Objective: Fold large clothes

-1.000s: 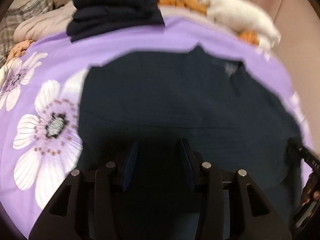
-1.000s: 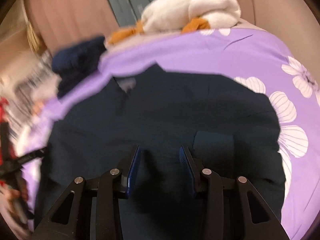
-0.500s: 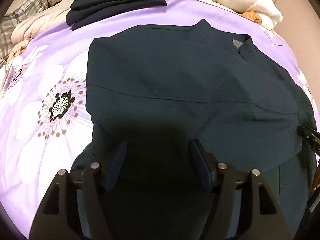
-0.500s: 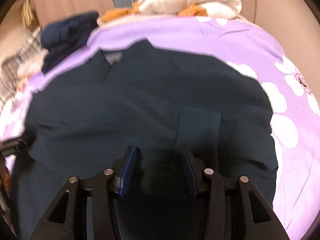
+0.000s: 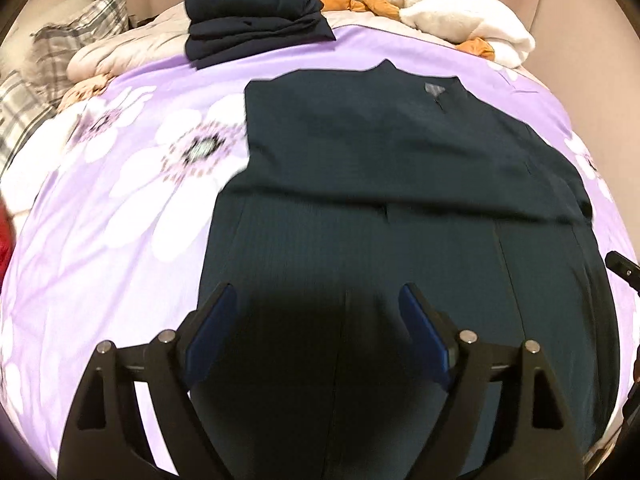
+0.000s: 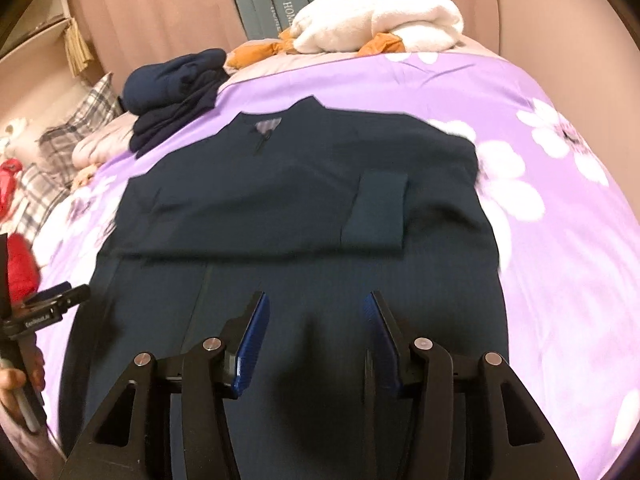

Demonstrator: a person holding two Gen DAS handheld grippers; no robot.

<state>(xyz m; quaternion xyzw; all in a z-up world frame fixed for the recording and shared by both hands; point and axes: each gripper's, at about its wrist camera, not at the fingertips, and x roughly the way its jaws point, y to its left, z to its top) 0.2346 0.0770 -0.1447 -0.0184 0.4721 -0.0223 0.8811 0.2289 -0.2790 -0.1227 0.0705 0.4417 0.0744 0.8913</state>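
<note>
Mid-fold on the dark navy garment (image 5: 400, 184), spread flat on the bed over a purple bedspread (image 5: 120, 216) printed with big white flowers. Looks like the top part already doubled down over the lower part, leaving a straight fold edge across the middle, with a sleeve cuff (image 6: 376, 212) lying squared-off on top in the right wrist view. Left gripper (image 5: 318, 320) hanging above the near end of the cloth, fingers just spread apart and now wide, nothing pinched between them. Right gripper (image 6: 316, 332) also over the near end, fingers parted a bit less, just been easing apart too, gripping nothing. So probably between grabs: one fold laid, next one not started. Next move likely calls for coming down on the near hem at both corners, pinching through all layers and carrying it up toward the collar without dragging the sleeve out of place. Fabric reads as thin woven stuff with a faint rib or pinstripe, matte, a bit floppy, long seams running lengthwise, small grey label at the neck. Further back: a neat stack of folded navy clothes (image 5: 256, 12), a fluffy white plush (image 5: 460, 20) with orange bits, plaid pillows (image 5: 80, 20).
</note>
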